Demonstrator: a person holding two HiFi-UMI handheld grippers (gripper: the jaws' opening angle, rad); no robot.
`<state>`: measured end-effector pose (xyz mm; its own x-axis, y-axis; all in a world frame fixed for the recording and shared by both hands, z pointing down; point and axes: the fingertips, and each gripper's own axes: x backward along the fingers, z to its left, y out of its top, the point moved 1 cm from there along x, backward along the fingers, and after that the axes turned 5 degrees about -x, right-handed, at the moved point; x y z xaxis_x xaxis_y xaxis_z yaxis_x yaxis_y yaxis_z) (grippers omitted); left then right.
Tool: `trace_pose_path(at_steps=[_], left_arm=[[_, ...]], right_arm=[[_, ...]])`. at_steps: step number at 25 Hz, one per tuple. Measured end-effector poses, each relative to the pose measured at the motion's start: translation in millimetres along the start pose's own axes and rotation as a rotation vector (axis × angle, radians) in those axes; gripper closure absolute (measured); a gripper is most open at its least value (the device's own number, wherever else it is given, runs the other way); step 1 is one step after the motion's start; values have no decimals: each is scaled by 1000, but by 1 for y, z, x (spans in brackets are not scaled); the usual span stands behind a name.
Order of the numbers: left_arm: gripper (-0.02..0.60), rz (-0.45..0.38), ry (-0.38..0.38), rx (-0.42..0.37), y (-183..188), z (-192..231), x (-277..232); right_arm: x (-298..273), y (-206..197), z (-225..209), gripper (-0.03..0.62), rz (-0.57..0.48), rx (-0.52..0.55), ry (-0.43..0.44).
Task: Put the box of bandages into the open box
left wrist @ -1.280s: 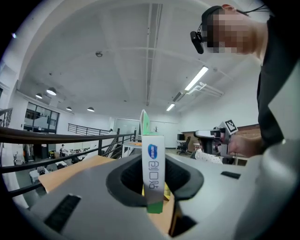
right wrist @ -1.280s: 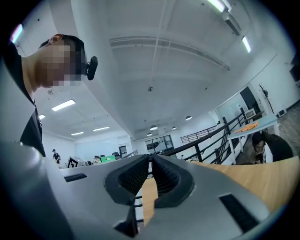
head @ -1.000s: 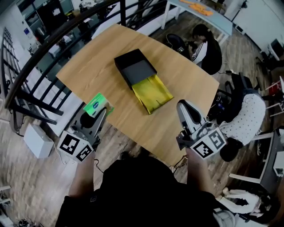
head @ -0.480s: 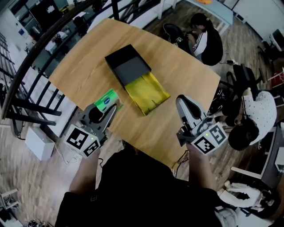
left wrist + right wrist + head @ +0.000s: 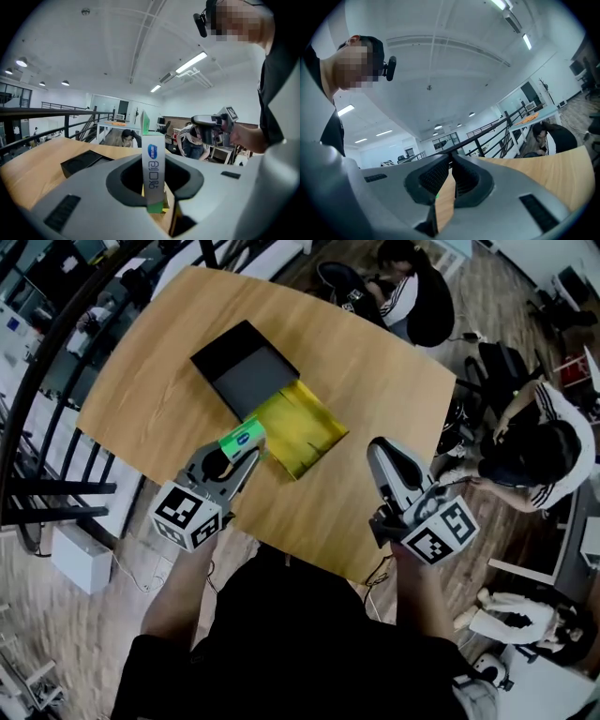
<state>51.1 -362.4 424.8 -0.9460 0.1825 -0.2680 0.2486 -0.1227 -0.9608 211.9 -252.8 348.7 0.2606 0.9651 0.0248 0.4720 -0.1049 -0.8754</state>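
In the head view my left gripper is shut on the green and white box of bandages. It holds the box above the near left edge of the open box's yellow-lined part. The black half of the open box lies just behind, on the wooden table. In the left gripper view the box of bandages stands upright, pinched between the jaws of the left gripper. My right gripper hovers over the table's near right edge. In its own view the right gripper is shut and holds nothing.
A black railing curves along the table's left side. People sit at the back right and right. A white box stands on the floor at the left. The table's near edge runs just in front of my body.
My left gripper has carried the box of bandages from the table's left edge up and to the right, to the open box's yellow part. The right gripper has barely moved.
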Motion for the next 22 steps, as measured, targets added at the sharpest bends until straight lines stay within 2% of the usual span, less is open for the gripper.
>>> trace_pose_path(at_steps=[11, 18, 22], left_arm=[[488, 171, -157, 74, -73, -2, -82], [486, 286, -233, 57, -113, -10, -118], [486, 392, -273, 34, -138, -9, -136]], right_arm=[[3, -33, -28, 554, 26, -77, -69], [13, -45, -41, 554, 37, -98, -109], [18, -48, -47, 554, 36, -112, -131]])
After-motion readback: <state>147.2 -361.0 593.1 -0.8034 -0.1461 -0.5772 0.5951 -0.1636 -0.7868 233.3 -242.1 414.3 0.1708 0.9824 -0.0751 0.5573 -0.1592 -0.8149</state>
